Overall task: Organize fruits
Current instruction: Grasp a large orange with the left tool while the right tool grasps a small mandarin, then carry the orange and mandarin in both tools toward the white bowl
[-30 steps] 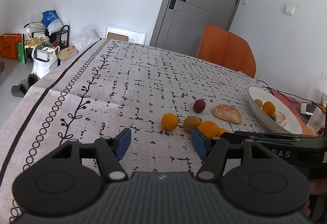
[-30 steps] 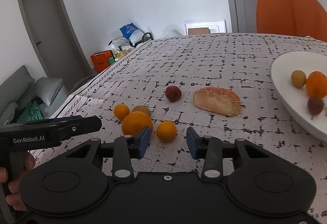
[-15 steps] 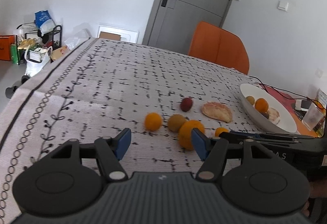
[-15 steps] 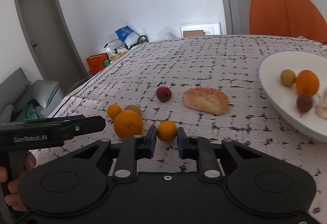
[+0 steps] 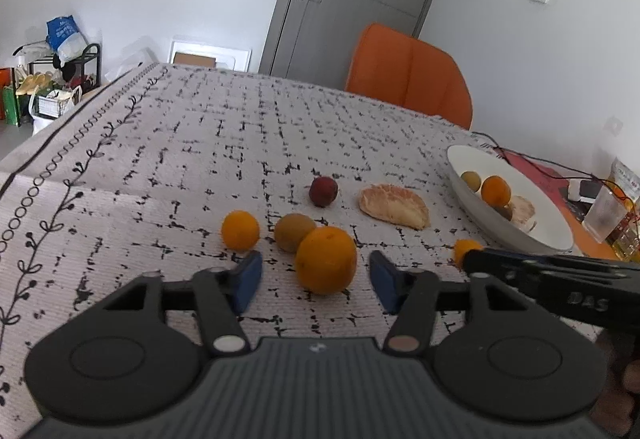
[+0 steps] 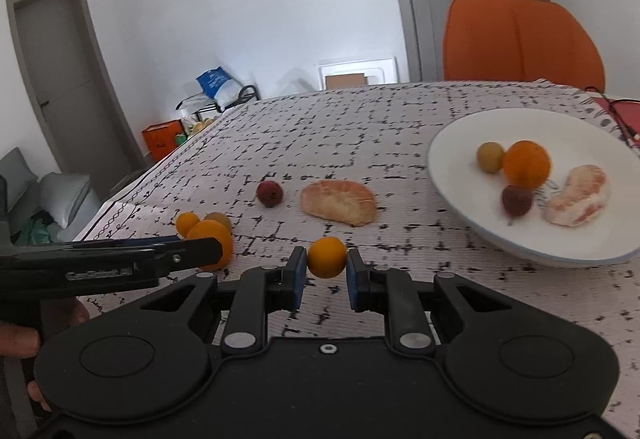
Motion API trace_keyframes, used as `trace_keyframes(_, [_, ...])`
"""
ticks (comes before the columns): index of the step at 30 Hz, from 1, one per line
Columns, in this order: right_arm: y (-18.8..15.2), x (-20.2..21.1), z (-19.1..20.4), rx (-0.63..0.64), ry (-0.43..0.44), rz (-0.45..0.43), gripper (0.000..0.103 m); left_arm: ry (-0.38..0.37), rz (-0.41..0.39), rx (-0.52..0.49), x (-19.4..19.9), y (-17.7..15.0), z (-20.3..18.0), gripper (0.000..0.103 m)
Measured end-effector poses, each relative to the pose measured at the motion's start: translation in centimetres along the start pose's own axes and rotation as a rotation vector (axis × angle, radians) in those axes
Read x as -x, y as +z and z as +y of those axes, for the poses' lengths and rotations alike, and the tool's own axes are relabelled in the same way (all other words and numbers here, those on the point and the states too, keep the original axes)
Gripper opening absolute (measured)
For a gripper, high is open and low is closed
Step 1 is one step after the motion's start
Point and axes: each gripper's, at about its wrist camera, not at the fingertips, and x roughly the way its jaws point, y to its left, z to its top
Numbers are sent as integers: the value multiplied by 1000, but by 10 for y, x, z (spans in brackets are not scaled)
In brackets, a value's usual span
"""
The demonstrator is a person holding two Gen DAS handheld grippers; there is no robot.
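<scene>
On the patterned tablecloth a large orange (image 5: 326, 259) lies between the blue pads of my left gripper (image 5: 316, 279). Its jaws are closing, and a gap still shows on both sides of the fruit. Just beyond lie a small orange (image 5: 240, 229), a brownish-green fruit (image 5: 292, 229), a dark red fruit (image 5: 323, 191) and a peeled citrus piece (image 5: 394, 205). My right gripper (image 6: 326, 263) is shut on another small orange (image 6: 326, 255), left of the white plate (image 6: 448, 175). The plate holds an orange (image 6: 526, 163), a green fruit, a red fruit and a peeled piece. The left gripper (image 6: 120, 263) appears side-on.
An orange chair (image 5: 408, 73) stands at the far edge of the table. Cables, a plastic cup (image 5: 606, 213) and small items sit right of the plate. The left table edge drops toward bags and a rack (image 5: 60, 71) on the floor.
My left gripper moved forward until the large orange sat between its pads, and its jaws narrowed. My right gripper closed on the small orange and shifted with it toward the plate.
</scene>
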Motion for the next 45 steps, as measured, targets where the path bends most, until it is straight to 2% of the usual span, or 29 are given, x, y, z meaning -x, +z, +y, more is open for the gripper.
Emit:
trace_keyframes(3, [-1,7,-6,-9,-18,-14,20,-14,6,-4,-4,0,-3,32])
trace_keyframes(6, [-2,12,-13,-23,-31,-25,20,2,4,-20,-4,1,-10,32])
trace_keyframes(12, [-2,19,-21,-35,-41,-41,20,-11,-13,-34,0,4,-20,31])
trace_keyframes(31, [3,53,-65,-104,-108,-138,20,-101,-77,-143,-2,27,-88,31])
trace_keyframes(45, [2,66,-97,-150,-170,-166,20,-150,-65,-202,-24,36,-127,31])
